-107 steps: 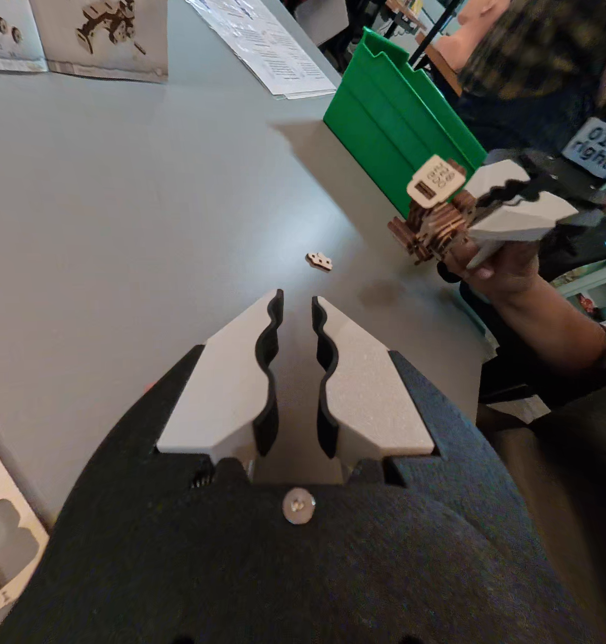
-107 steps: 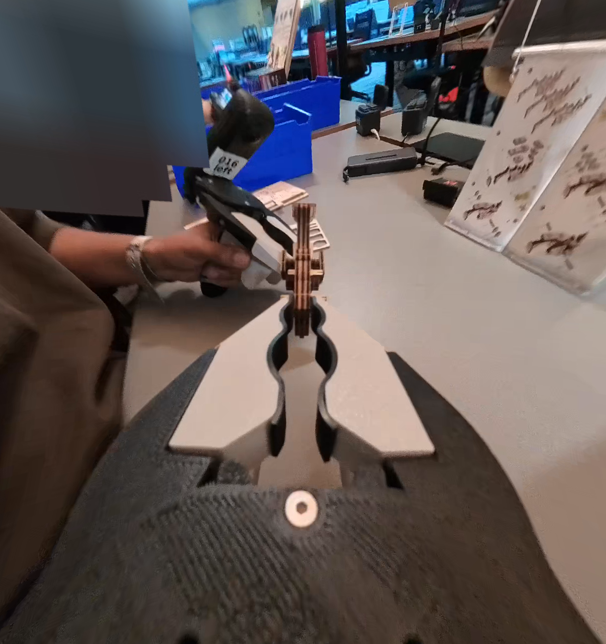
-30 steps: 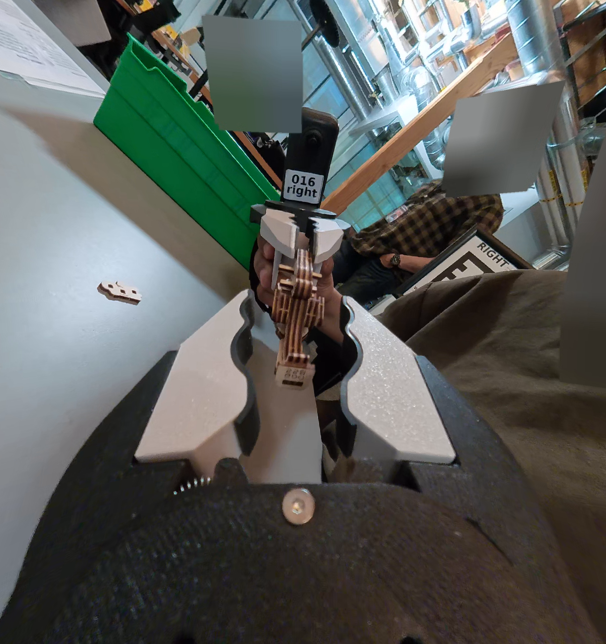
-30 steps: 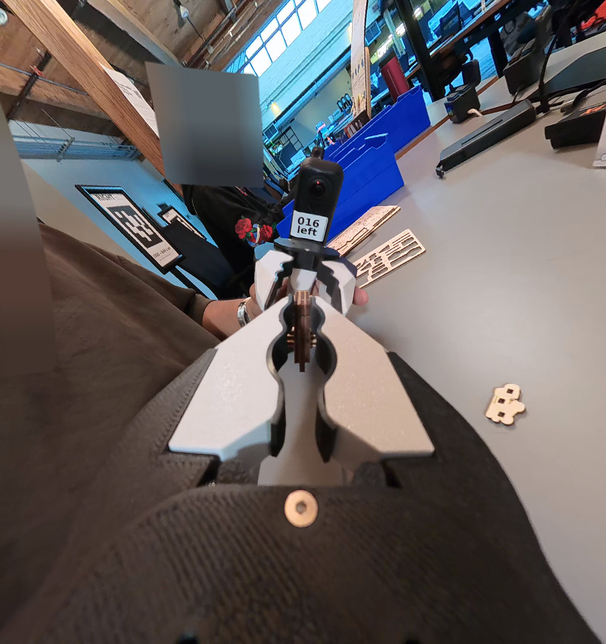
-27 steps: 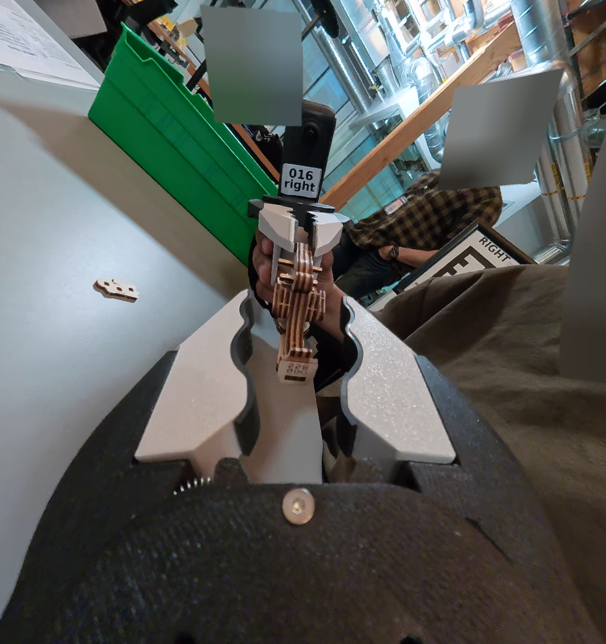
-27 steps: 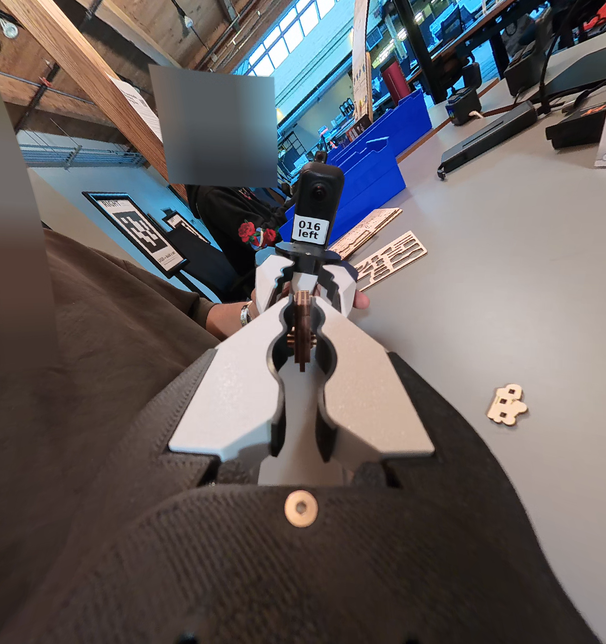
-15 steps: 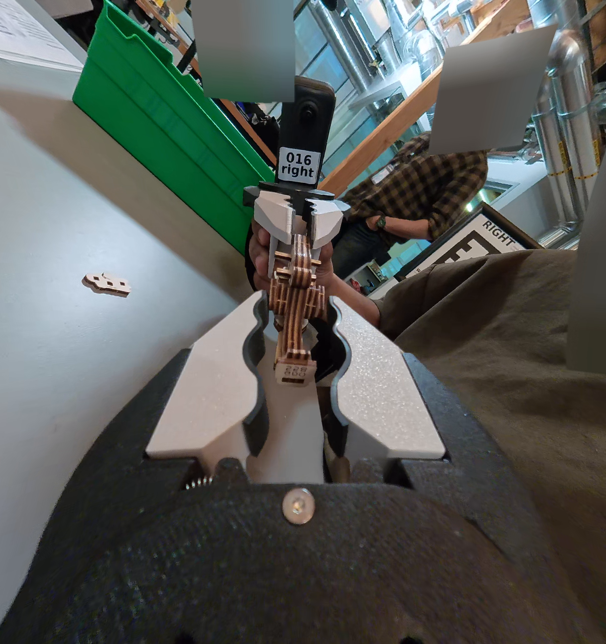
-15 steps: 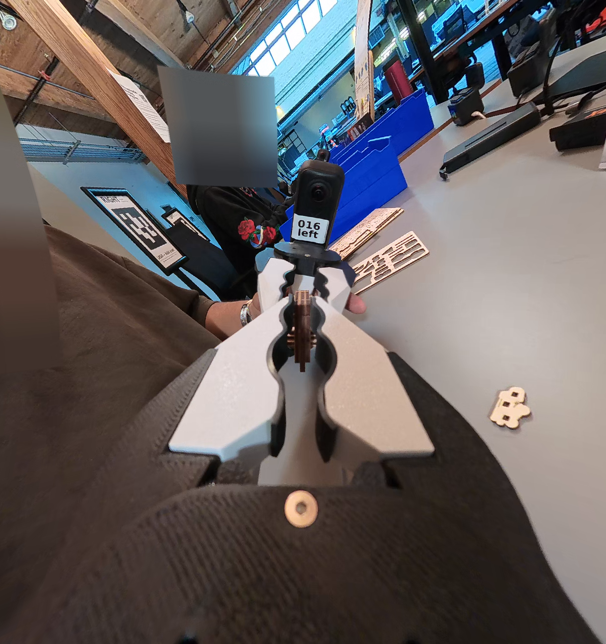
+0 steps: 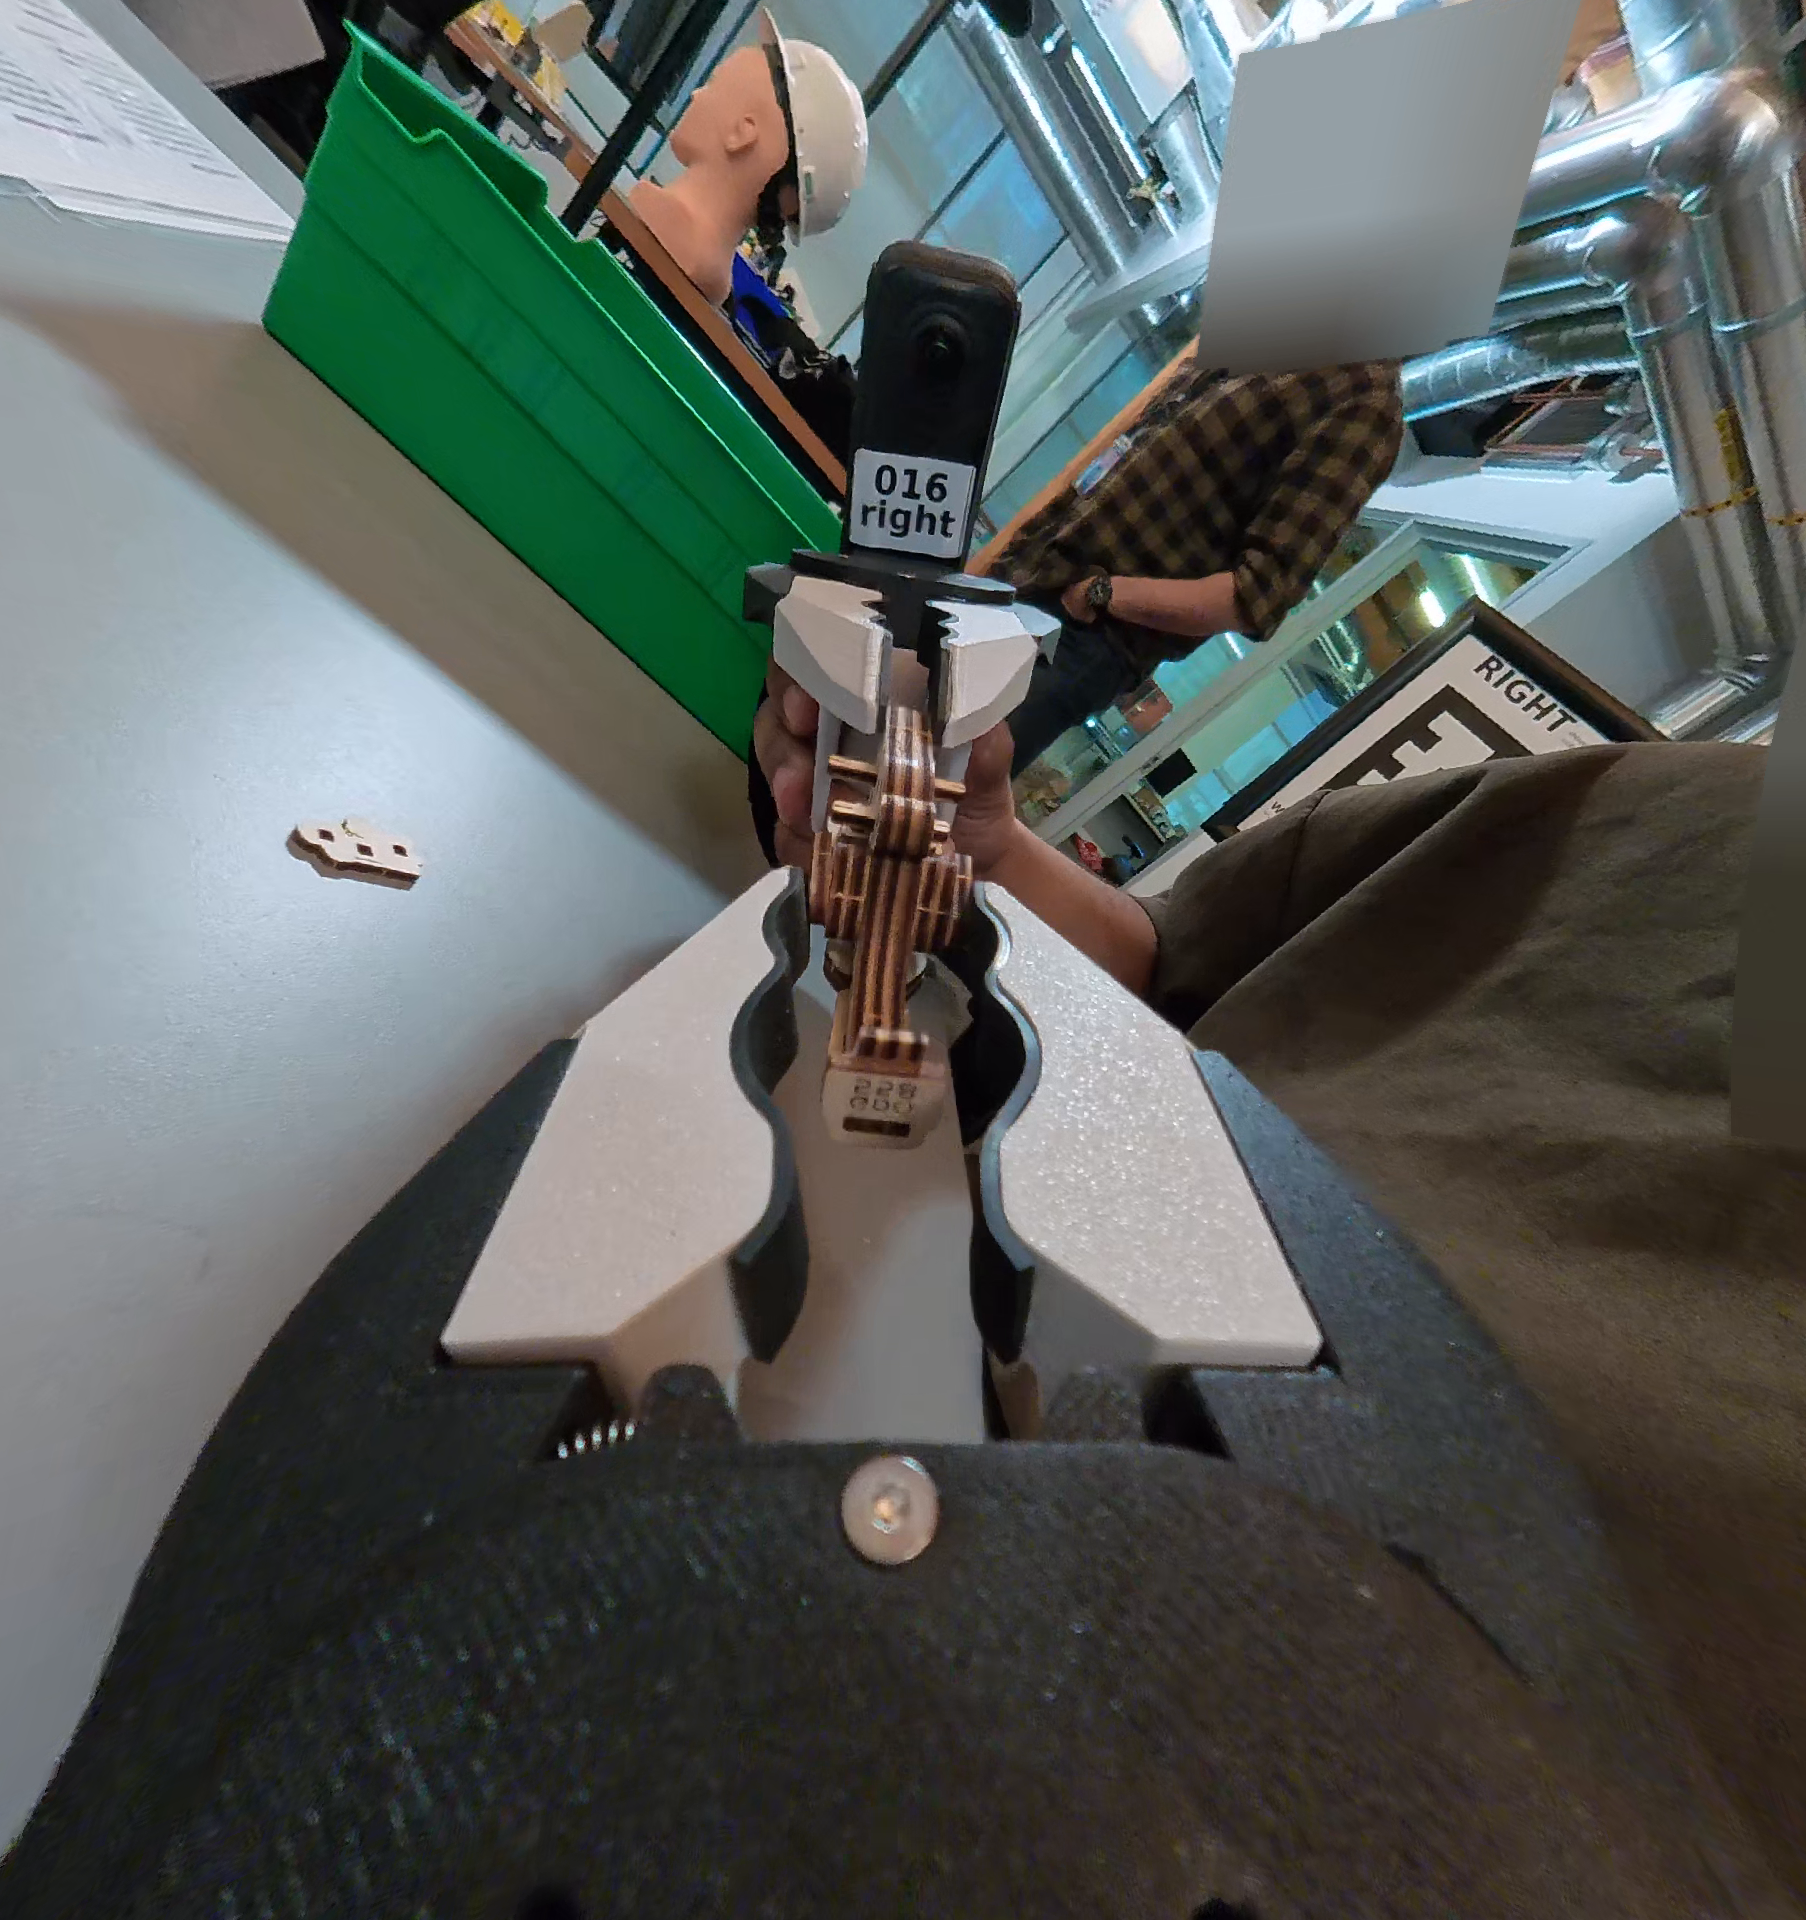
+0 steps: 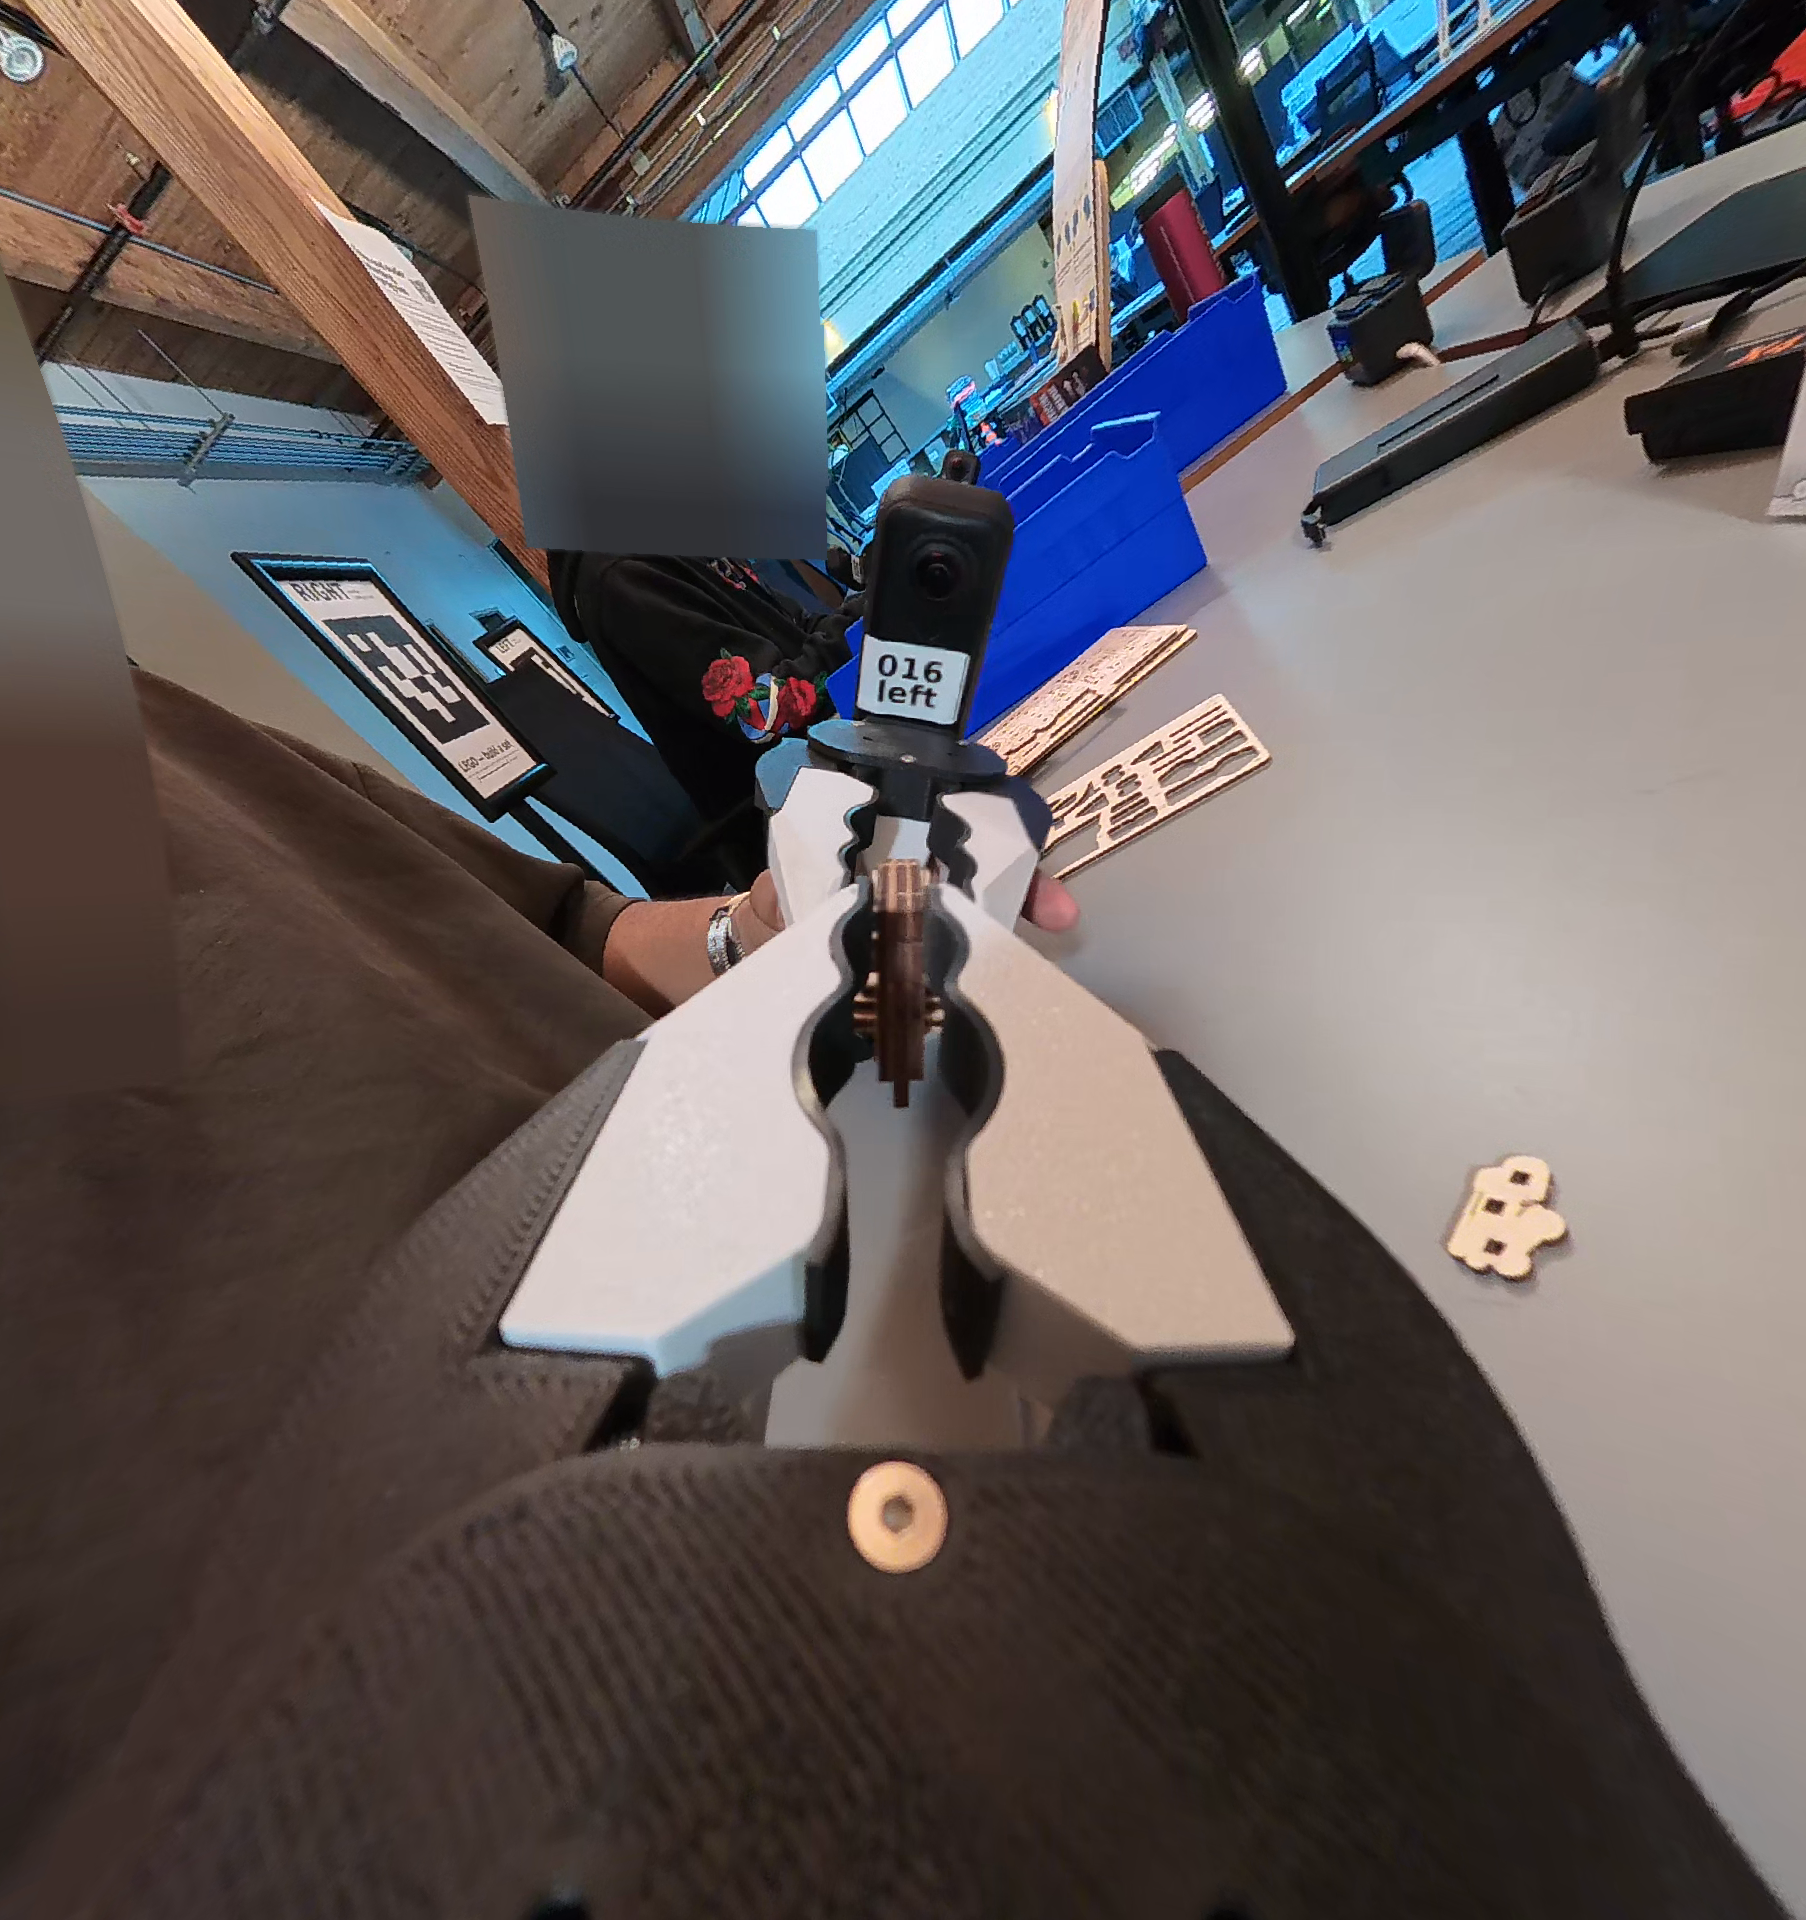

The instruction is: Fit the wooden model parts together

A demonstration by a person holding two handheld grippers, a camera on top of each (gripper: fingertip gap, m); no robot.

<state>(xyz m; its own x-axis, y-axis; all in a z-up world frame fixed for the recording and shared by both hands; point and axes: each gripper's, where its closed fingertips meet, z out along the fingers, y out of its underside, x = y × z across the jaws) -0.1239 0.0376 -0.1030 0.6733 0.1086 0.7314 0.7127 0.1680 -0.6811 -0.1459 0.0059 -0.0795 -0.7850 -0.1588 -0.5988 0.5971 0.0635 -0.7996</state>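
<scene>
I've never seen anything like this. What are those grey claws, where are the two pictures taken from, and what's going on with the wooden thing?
There is no robot here. A person holds a hand-operated gripper in each hand, and each carries a camera looking along its two fingers. So one picture looks out from the left gripper, the other from the right gripper, and each shows the other facing it. Between them, above a grey table, is a small layered wooden model. The right gripper is shut on one end; the left one's fingers sit against its wider middle. One loose wooden piece lies on the table. A green bin stands behind.
</scene>
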